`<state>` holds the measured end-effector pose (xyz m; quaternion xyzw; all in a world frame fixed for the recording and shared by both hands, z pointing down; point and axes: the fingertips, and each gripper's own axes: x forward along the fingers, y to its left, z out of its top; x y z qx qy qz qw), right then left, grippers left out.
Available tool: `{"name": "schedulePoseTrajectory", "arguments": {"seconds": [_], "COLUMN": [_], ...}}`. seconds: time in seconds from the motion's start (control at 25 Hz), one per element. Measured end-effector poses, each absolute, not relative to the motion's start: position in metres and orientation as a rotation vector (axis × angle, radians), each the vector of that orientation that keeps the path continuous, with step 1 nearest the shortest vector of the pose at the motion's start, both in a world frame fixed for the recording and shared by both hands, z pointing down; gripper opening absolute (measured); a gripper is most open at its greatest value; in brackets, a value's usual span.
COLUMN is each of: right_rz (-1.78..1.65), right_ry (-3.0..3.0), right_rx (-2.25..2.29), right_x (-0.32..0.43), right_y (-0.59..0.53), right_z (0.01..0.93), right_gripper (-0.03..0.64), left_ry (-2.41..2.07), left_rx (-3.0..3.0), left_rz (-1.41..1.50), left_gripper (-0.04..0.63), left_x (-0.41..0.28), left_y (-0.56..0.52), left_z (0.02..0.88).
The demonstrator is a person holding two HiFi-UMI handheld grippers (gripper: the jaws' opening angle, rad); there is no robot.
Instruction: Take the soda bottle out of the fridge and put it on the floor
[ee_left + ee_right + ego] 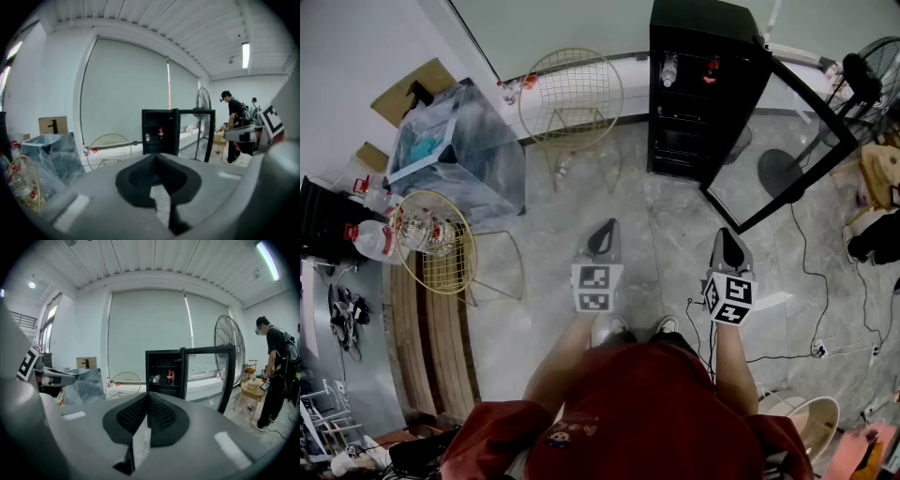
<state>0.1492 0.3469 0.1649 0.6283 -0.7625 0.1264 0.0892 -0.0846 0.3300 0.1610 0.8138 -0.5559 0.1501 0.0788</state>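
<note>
Soda bottle (169, 377) sits in fridge (698, 23), well beyond closed left gripper (606, 228) and closed right gripper (727, 234).

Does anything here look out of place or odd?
The fridge has its door wide open, and inside a clear bottle seems to lie on its side beside the upright soda bottle. Nothing looks spilled or broken.

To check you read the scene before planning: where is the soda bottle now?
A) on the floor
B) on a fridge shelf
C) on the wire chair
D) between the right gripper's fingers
B: the soda bottle stands on an upper shelf of the fridge, its door open.
</note>
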Motion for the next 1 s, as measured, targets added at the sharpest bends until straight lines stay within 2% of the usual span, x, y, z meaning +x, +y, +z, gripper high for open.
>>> {"name": "schedulePoseTrajectory", "arguments": {"seconds": [0.64,1.0], "right_rz": [0.383,0.390], "right_ry": [-2.305,-2.337], "right_rx": [1.906,1.844], "right_x": [0.215,0.261], "right_y": [0.349,0.347], "right_z": [0.159,0.185], "right_gripper": [0.000,0.000], "left_ry": [-1.656,-1.673], "left_rx": [2.486,2.444], "left_rz": [0.456,0.495], "left_gripper": [-0.002,0.000], "left_x": [-0.003,0.047], "left_y": [0.332,0.333], "left_z": [0.147,0.174]}}
